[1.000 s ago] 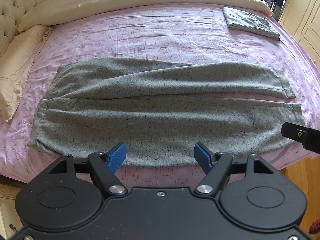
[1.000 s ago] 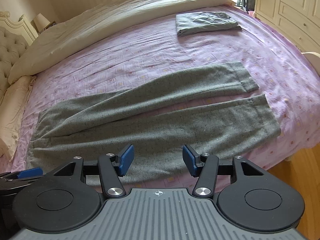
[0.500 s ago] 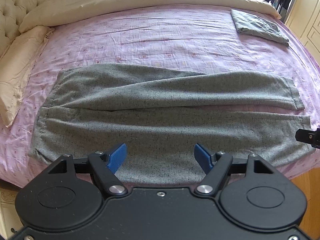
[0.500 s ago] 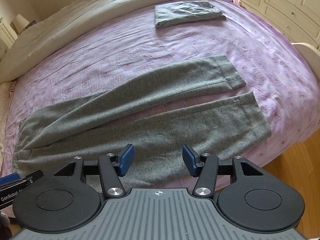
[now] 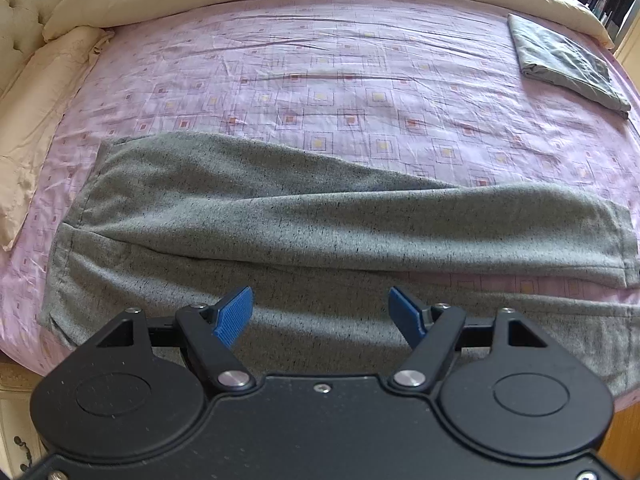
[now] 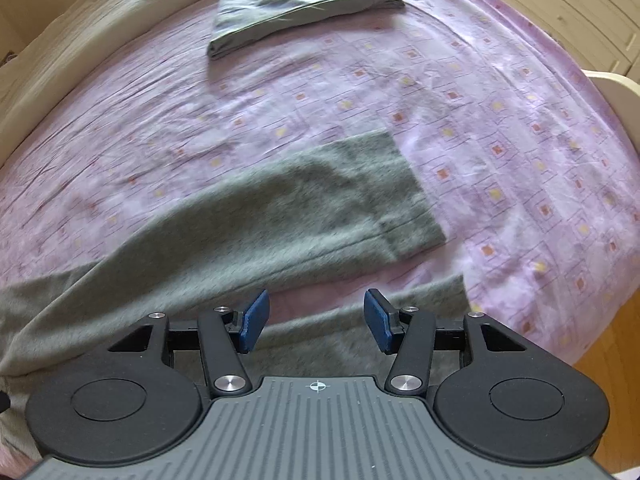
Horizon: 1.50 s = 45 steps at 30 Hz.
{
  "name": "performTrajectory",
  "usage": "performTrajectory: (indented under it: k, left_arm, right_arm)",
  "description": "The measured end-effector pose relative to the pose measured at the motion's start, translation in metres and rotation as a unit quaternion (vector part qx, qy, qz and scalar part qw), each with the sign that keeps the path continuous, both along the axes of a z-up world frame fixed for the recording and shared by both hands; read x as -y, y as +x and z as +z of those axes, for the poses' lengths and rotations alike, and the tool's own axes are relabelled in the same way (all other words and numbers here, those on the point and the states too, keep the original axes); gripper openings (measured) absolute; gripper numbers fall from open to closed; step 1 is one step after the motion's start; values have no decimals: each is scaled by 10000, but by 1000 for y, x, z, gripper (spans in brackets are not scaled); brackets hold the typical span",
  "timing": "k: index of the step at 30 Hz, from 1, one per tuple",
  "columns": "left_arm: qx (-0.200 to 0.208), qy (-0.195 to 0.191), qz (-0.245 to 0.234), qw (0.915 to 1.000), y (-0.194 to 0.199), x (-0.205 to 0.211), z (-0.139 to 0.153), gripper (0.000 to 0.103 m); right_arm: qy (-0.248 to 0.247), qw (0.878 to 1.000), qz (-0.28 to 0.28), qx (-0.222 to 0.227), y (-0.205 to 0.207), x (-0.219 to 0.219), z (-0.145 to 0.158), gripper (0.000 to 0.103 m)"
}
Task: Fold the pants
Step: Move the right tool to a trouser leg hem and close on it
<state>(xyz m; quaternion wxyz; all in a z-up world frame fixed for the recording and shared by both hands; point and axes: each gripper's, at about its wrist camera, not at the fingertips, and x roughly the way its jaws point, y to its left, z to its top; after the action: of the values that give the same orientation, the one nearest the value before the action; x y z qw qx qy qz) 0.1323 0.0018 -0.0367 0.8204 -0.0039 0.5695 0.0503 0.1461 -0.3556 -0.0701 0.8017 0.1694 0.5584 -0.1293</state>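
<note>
The bed (image 5: 360,80), in its lilac patterned sheet, carries everything. The grey pants (image 5: 280,216) lie flat along its near edge, waistband toward the pillow (image 5: 36,120) at the headboard end and the 2 legs running side by side toward the foot, probably spread so one leg can be laid over the other. A folded grey garment (image 6: 296,4) sits at the far edge, well apart, likely a finished piece. The left gripper (image 5: 320,312) hangs above the near leg, fingers wide and empty. The right gripper (image 6: 316,320), above the cuff end, is moderately open, gripping nothing.
</note>
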Motion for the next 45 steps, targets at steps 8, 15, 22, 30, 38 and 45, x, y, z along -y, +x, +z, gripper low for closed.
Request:
performTrajectory:
  k: [8, 15, 22, 30, 38, 45]
  left_arm:
    - [-250, 176, 306, 9991, 28, 19, -7, 75]
    - [-436, 346, 562, 9969, 38, 25, -14, 75]
    - [-532, 543, 634, 9951, 48, 27, -21, 76]
    - [-358, 877, 372, 9948, 94, 27, -24, 76]
    - [-486, 784, 33, 9957, 152, 35, -49, 76]
    - [-696, 703, -329, 9946, 178, 46, -72, 76]
  right_arm:
    - [-43, 9998, -148, -114, 90, 68, -32, 51]
    - [48, 9991, 73, -404, 128, 100, -72, 51]
    - [570, 9967, 420, -400, 124, 96, -89, 14]
    - [-471, 9931, 1051, -210, 86, 94, -36, 2]
    - [98, 9996, -98, -259, 65, 132, -50, 4]
    - [1106, 9923, -550, -103, 82, 106, -36, 21]
